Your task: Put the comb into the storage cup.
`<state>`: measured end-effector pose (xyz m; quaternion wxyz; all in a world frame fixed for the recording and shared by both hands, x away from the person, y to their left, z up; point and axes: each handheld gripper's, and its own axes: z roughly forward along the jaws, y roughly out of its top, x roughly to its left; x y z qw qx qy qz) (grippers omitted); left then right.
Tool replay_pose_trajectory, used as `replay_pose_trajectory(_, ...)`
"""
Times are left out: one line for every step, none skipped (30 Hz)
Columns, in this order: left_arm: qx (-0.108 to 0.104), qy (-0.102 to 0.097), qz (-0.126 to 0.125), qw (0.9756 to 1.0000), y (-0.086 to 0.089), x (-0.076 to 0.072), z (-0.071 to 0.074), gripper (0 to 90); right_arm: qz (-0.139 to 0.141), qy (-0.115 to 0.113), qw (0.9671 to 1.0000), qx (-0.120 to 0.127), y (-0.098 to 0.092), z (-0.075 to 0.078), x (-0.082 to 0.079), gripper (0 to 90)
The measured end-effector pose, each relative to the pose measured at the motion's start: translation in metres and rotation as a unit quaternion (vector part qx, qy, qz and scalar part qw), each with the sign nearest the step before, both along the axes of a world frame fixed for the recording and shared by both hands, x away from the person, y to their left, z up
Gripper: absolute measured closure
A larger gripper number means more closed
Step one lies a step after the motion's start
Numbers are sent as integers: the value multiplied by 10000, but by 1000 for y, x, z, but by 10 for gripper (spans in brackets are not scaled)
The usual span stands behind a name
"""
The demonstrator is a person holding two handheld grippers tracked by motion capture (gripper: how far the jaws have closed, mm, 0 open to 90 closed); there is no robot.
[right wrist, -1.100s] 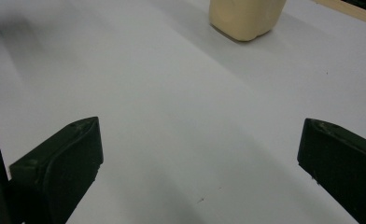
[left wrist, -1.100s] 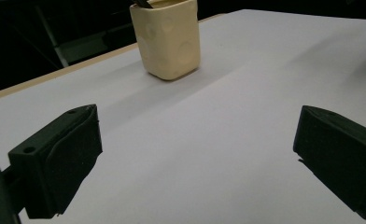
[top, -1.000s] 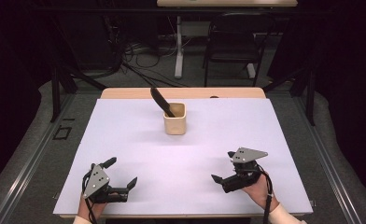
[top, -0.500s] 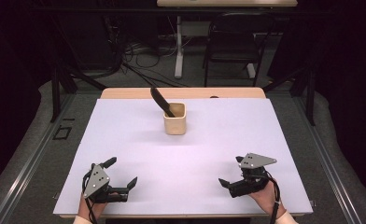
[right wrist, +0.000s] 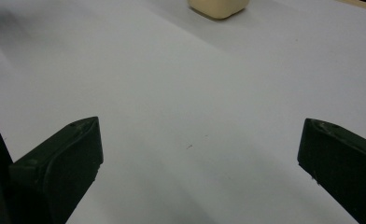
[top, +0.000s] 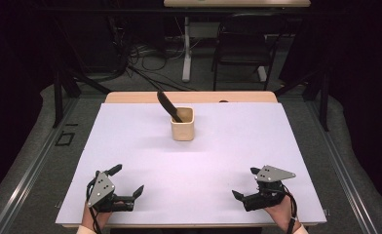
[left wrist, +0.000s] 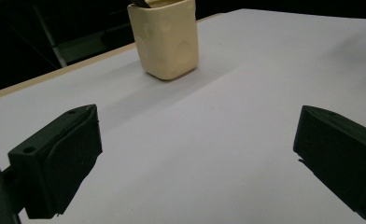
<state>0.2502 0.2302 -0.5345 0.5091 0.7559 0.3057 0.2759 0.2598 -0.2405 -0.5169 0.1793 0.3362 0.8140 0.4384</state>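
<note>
Since the earlier frames I have drawn the right gripper [top: 247,184] back toward the surface's [top: 228,146] near right corner, while my left gripper [top: 128,179] stays near the near left corner; both have matte black, wedge-shaped fingers [left wrist: 55,168] spread wide, holding nothing. The cream, rounded-square, dimpled cup [top: 182,124] stands near the far edge's middle, well apart from both, a dark curved blade-like piece [top: 166,104] leaning out of it.

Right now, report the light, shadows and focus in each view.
High view: even light on the white table, dark surroundings. Left gripper view: the cream cup casts a soft shadow leftward; near claw blurred. Right gripper view: soft grey shadow bands, cup cropped at the top.
</note>
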Motion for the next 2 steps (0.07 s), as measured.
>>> replay_pose_trajectory(-7,3,-2,10000,0,0,0,10,5,5,10000,10,-1,0,0,0)
replay_pose_trajectory(-1,2,-6,10000,0,0,0,10,8,1,10000,14,-1,0,0,0)
